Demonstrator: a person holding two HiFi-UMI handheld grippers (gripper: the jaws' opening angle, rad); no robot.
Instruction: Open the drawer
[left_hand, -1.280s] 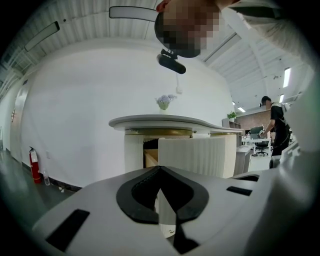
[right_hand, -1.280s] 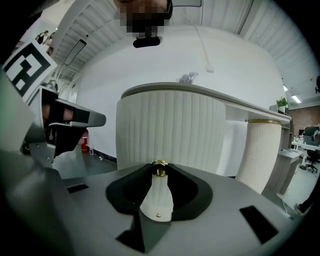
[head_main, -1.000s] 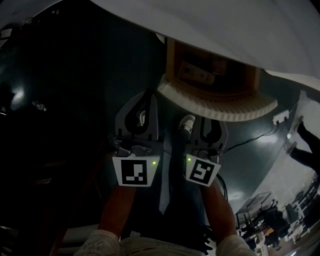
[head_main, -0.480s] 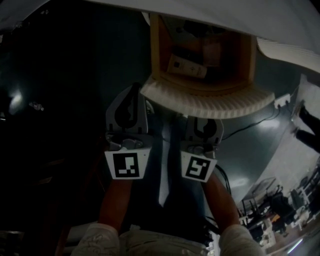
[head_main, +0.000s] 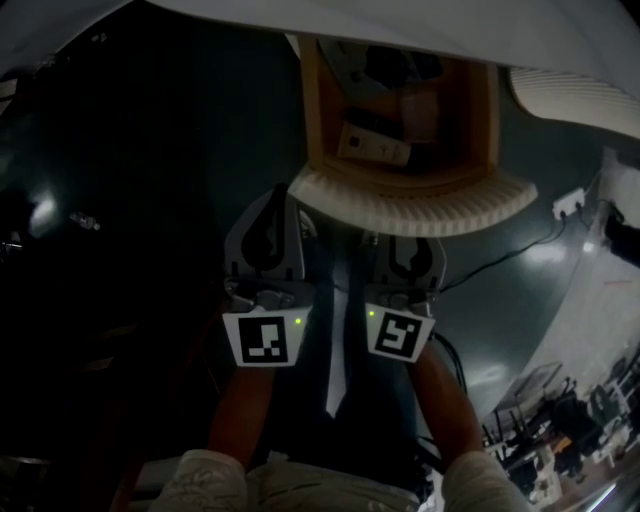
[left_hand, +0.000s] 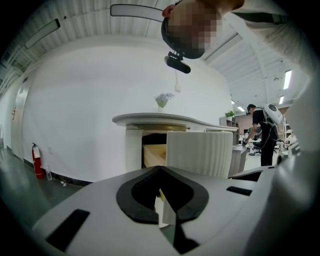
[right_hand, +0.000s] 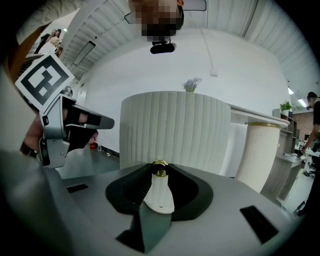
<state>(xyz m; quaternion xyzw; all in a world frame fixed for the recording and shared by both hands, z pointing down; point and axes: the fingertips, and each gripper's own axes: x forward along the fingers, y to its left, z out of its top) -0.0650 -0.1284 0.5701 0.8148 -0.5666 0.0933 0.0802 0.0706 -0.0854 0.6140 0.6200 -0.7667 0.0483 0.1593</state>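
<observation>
The drawer (head_main: 400, 110) stands pulled out from under the white counter, its wooden inside showing with a small box (head_main: 372, 145) in it. Its curved, ribbed white front (head_main: 415, 205) fills the right gripper view (right_hand: 175, 130). My right gripper (head_main: 412, 242) is shut on the gold knob (right_hand: 160, 169) at the middle of that front. Just to its left my left gripper (head_main: 274, 196) hangs level beside the drawer's corner, jaw tips together and nothing between them. From the left gripper view the ribbed front (left_hand: 200, 152) and the wooden drawer side (left_hand: 154, 155) lie ahead.
The white counter top (left_hand: 170, 119) overhangs the drawer. A ribbed white column (right_hand: 257, 150) stands to the right. A power strip (head_main: 565, 205) with a cable lies on the dark floor at the right. A fire extinguisher (left_hand: 36, 160) stands by the far wall; a person (left_hand: 262, 132) stands in the background.
More of the drawer's wooden inside shows under the counter than a second ago. Both grippers keep the same stance side by side, the right one still on the knob.
</observation>
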